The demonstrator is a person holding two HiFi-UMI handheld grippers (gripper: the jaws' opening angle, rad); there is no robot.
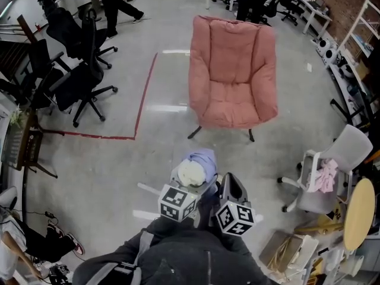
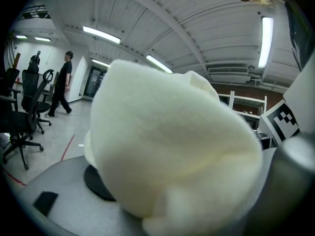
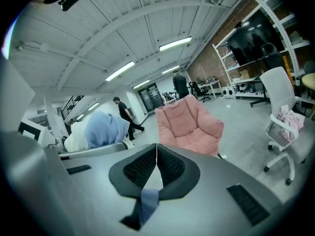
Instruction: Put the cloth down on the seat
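A pink armchair point(image 1: 233, 76) stands on the floor ahead of me, its seat bare; it also shows in the right gripper view point(image 3: 189, 124). My left gripper point(image 1: 191, 180) is shut on a bundled cloth point(image 1: 197, 165), cream fleece with a pale blue side. In the left gripper view the cream cloth point(image 2: 172, 156) fills most of the picture and hides the jaws. My right gripper point(image 1: 228, 187) sits just right of the bundle. Its black pads point(image 3: 170, 166) are pressed together with a strip of blue cloth point(image 3: 147, 203) caught at their near end. The bundle point(image 3: 101, 129) shows at its left.
Black office chairs point(image 1: 80, 82) stand at the left beside a red tape line point(image 1: 145, 94). A white chair point(image 1: 332, 171) with pink fabric on it and a round wooden table point(image 1: 359, 212) are at the right. A person point(image 1: 116, 2) walks at the far left. Shelving lines the right wall.
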